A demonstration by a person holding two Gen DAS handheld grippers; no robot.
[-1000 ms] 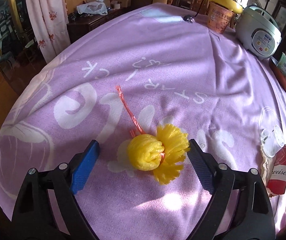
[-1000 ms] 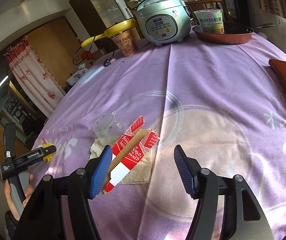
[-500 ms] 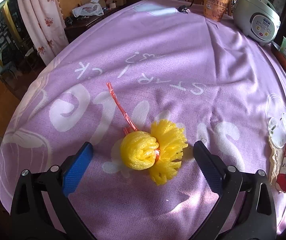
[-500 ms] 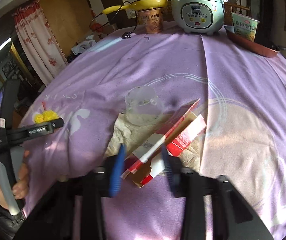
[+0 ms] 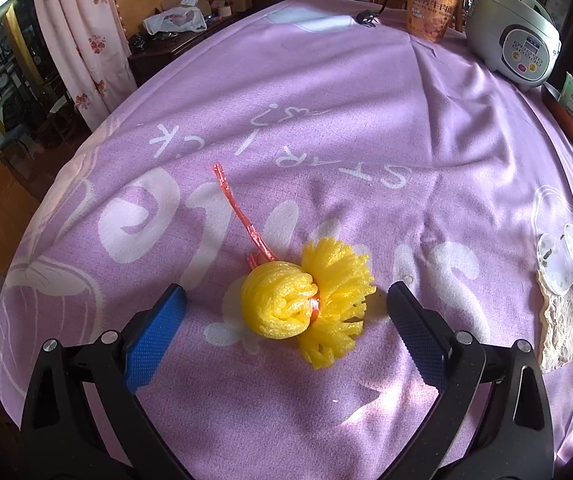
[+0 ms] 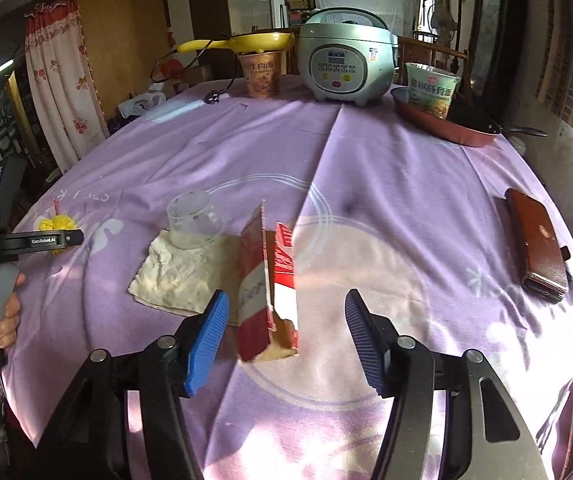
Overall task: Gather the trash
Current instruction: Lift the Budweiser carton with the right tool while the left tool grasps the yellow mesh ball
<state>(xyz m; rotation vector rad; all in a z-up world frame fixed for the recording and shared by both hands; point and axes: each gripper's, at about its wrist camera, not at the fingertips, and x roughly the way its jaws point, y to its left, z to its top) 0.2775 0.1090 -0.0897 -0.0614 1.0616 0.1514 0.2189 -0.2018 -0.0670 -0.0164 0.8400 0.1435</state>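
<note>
The right gripper (image 6: 286,332) is opening around the loose red carton (image 6: 268,284), the left gripper (image 5: 284,322) gapes over yellow foam netting (image 5: 306,304); nothing collected.

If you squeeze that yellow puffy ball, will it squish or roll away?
The ball looks like soft foam netting, so it would probably squish and spring back. It seems very light. Its frilly end and red string would likely stop it rolling far.

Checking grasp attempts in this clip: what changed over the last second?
The right gripper closed on the red carton, tipped it upright, and its jaws are opening again, pads clear. The left gripper stayed open around the yellow foam net, untouched.
</note>
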